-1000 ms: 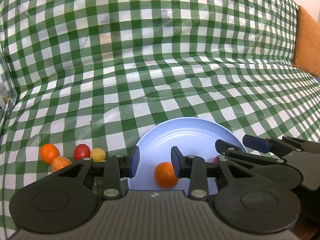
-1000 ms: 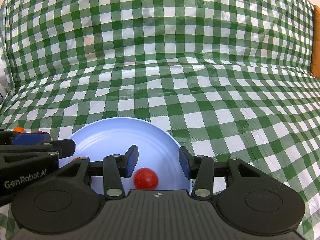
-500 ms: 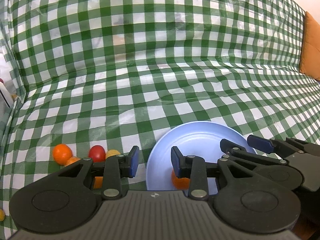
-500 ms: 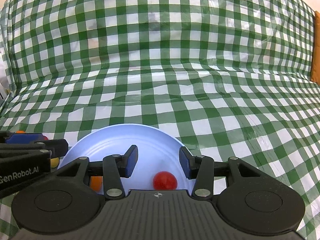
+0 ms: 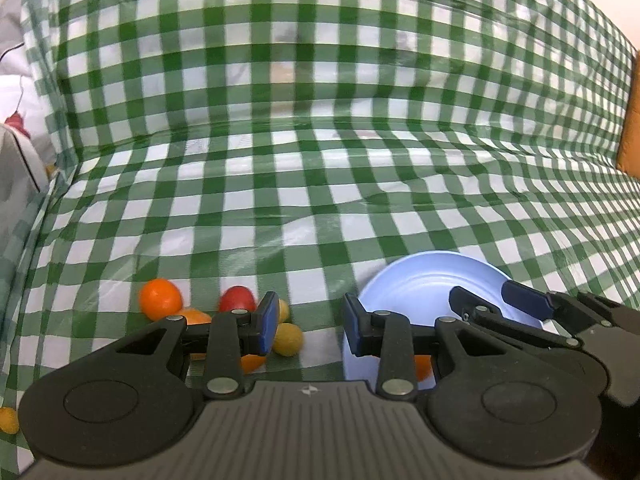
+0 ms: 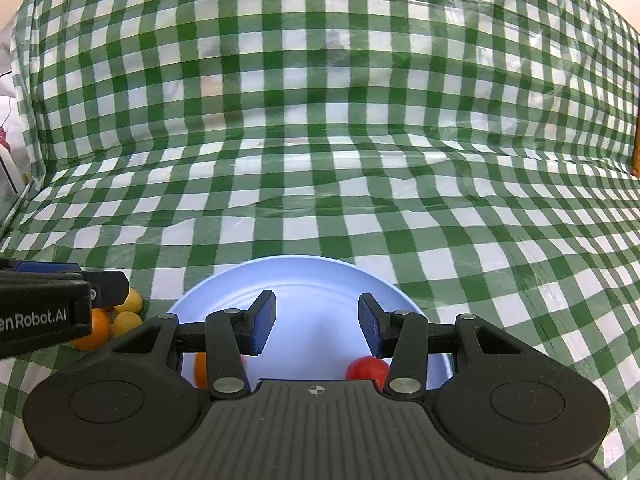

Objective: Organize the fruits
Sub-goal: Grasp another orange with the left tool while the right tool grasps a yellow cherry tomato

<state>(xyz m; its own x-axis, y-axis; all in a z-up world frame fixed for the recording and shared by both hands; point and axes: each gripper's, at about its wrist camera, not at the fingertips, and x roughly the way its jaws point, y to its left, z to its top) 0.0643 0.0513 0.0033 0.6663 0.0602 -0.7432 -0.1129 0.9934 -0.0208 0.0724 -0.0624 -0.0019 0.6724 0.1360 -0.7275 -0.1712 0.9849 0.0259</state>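
A light blue plate [image 5: 424, 284] [image 6: 312, 280] lies on the green checked cloth. It holds an orange fruit [image 6: 200, 370] [image 5: 422, 366] and a red fruit [image 6: 366, 368], both partly hidden by gripper fingers. Left of the plate lies a cluster of loose fruits: an orange one [image 5: 160, 298], a red one [image 5: 237, 298], yellow ones [image 5: 287, 338] [image 6: 132, 300] and more orange ones. My left gripper [image 5: 308, 326] is open and empty above the cloth between the cluster and the plate. My right gripper [image 6: 316, 326] is open and empty above the plate.
The checked cloth [image 5: 320, 184] rises into a back wall behind the plate. An orange cushion [image 5: 630, 128] is at the right edge. A small yellow fruit [image 5: 8, 420] lies alone at the far left. White fabric [image 5: 16, 80] shows at the left.
My left gripper has moved left, off the plate and its orange fruit, toward the loose fruit cluster. My right gripper has shifted left over the plate; the red fruit now sits under its right finger.
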